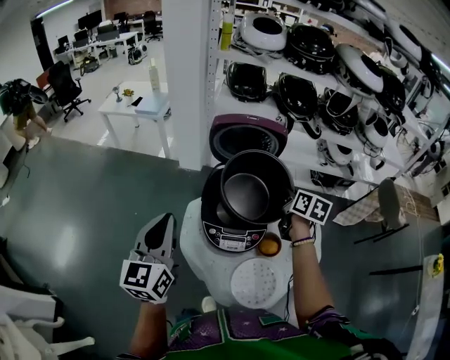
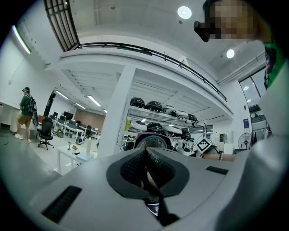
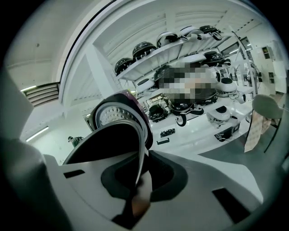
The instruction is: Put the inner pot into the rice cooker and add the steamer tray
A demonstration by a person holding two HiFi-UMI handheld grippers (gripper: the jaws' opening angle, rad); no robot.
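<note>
Light: bright, even, from round ceiling lamps (image 2: 184,12) and strip lights (image 2: 92,100) | Glare: pale sheen on grey floor (image 1: 70,239) | Edges: fisheye bend, black corners | Focus: near foreground soft

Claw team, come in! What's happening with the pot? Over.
Left claw shut, empty. Right claw shut on inner pot rim, pot tilted over open rice cooker, not seated. Steamer tray lying on table. Nothing seen blocking.

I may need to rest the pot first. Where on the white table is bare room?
On the table, only the narrow left strip between rice cooker, steamer tray and edge. The right is crowded by the orange bowl.
</note>
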